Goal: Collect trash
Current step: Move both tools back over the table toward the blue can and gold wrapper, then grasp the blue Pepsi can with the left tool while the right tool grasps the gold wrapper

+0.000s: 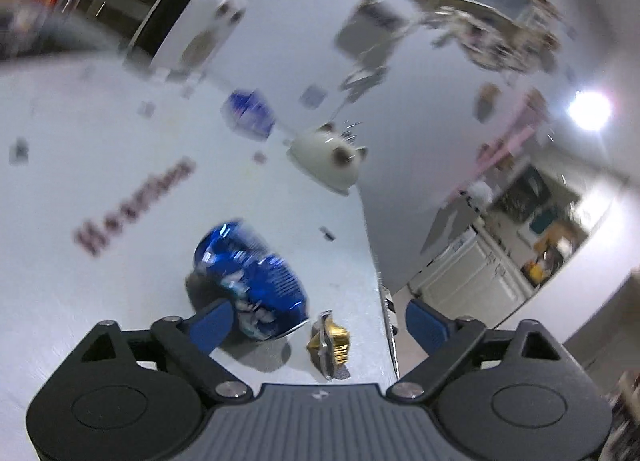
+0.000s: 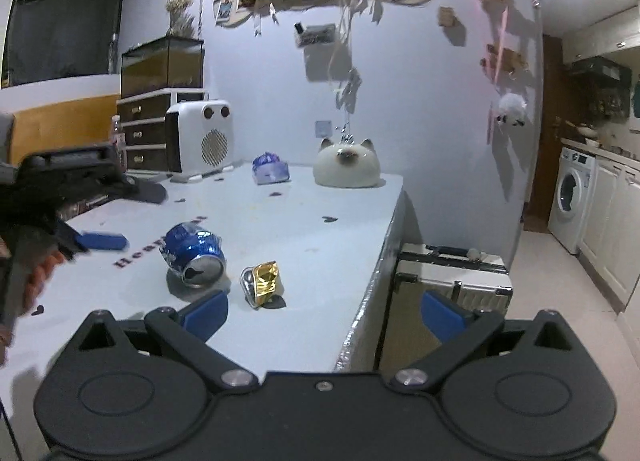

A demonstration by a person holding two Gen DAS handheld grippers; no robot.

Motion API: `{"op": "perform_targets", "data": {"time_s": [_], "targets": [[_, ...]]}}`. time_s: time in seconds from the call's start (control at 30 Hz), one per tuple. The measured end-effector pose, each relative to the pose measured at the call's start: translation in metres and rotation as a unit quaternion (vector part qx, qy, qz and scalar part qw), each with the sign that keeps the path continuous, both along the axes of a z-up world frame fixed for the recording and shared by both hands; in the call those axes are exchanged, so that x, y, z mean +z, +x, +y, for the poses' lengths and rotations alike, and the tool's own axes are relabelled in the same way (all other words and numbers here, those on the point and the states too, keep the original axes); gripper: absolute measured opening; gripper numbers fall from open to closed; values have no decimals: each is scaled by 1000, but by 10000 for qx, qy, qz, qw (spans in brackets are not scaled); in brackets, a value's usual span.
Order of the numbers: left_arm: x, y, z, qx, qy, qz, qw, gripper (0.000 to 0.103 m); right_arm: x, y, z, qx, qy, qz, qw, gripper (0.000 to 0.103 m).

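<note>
A crushed blue can (image 1: pixel 252 285) lies on its side on the white table (image 1: pixel 80 281), with a crumpled gold wrapper (image 1: pixel 330 343) just right of it near the table's right edge. My left gripper (image 1: pixel 318 321) is open and hovers close over both; its left finger (image 1: pixel 212 321) overlaps the can. In the right wrist view the can (image 2: pixel 194 255) and the wrapper (image 2: pixel 264 281) lie ahead of my open, empty right gripper (image 2: pixel 324 315). The left gripper shows there at the left, and only one of its blue fingers (image 2: pixel 102 241) shows, left of the can.
A crumpled blue-white bag (image 2: pixel 270 169) and a white cat-shaped ornament (image 2: pixel 346 165) stand at the table's back. A white heater (image 2: pixel 200 141) stands at the back left. A suitcase (image 2: pixel 452 281) sits on the floor right of the table; a washing machine (image 2: pixel 570 197) is farther right.
</note>
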State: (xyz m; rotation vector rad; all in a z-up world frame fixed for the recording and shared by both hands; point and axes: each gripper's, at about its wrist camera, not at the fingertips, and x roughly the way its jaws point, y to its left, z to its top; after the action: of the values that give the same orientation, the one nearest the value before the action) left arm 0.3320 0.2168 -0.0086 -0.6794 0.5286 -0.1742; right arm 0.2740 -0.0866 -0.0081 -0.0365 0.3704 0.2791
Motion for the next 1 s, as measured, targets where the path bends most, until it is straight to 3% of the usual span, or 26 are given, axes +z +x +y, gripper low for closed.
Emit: {"op": "perform_targets", "data": {"time_s": [0.07, 0.2, 0.37, 0.57, 0.7, 1.0], "targets": [[-17, 11, 8, 85, -358, 154, 9992, 88, -5, 11, 3, 102, 119, 109, 9998, 103], [-40, 24, 20, 174, -855, 54, 9962, 88, -13, 35, 9, 130, 346, 345, 9987, 103], [-56, 39, 29, 230, -1452, 22, 9891, 85, -24, 67, 24, 280, 307, 429, 9982, 90], [-59, 55, 26, 222, -1787, -39, 9836, 84, -37, 98, 55, 671, 65, 450, 9967, 85], [-61, 62, 22, 151, -1986, -36, 9800, 83, -45, 111, 78, 926, -380, 431, 9940, 83], [-72, 71, 11, 134, -1980, 312, 9796, 47, -49, 142, 100, 1110, -708, 684, 9889, 68]]}}
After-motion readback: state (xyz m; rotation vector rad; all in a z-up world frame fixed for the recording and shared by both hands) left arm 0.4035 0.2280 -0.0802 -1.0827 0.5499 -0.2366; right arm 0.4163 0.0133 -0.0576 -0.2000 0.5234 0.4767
